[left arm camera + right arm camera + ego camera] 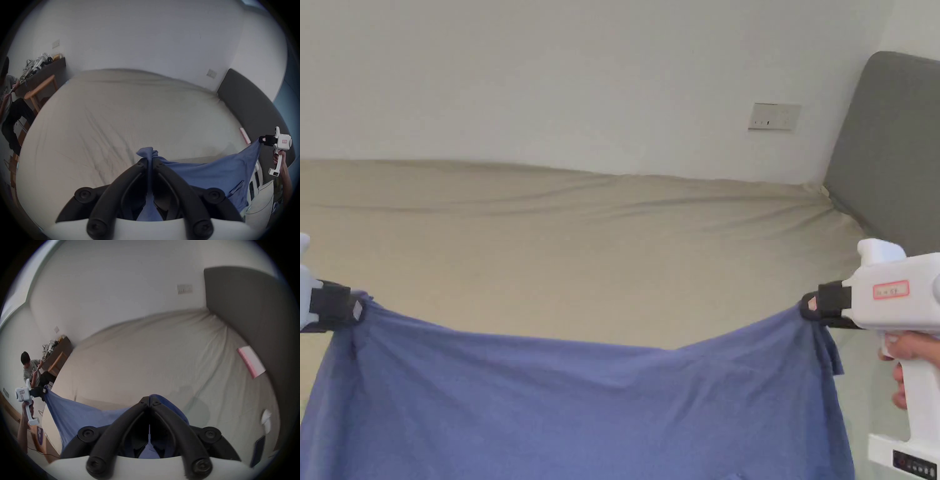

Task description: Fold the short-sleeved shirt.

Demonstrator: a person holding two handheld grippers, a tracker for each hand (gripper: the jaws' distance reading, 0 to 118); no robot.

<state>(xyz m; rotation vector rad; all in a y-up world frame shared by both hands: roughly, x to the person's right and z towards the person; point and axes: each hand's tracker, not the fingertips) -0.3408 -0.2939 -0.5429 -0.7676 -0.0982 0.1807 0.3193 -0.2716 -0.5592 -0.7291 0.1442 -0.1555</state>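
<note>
Blue shirt [575, 406] hanging stretched above the bed [581, 250], left gripper [359, 309] at 9 o'clock pinching one top corner, right gripper [807, 306] at 3 o'clock clamped on the other

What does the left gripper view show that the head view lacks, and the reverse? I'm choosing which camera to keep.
Left gripper view alone: its own jaws closed on a bunch of the blue shirt, a seated person, a wooden chair. Head view alone: the shirt's top edge sagging between the left gripper and right gripper. Both: bed, grey headboard, wall plate.
</note>
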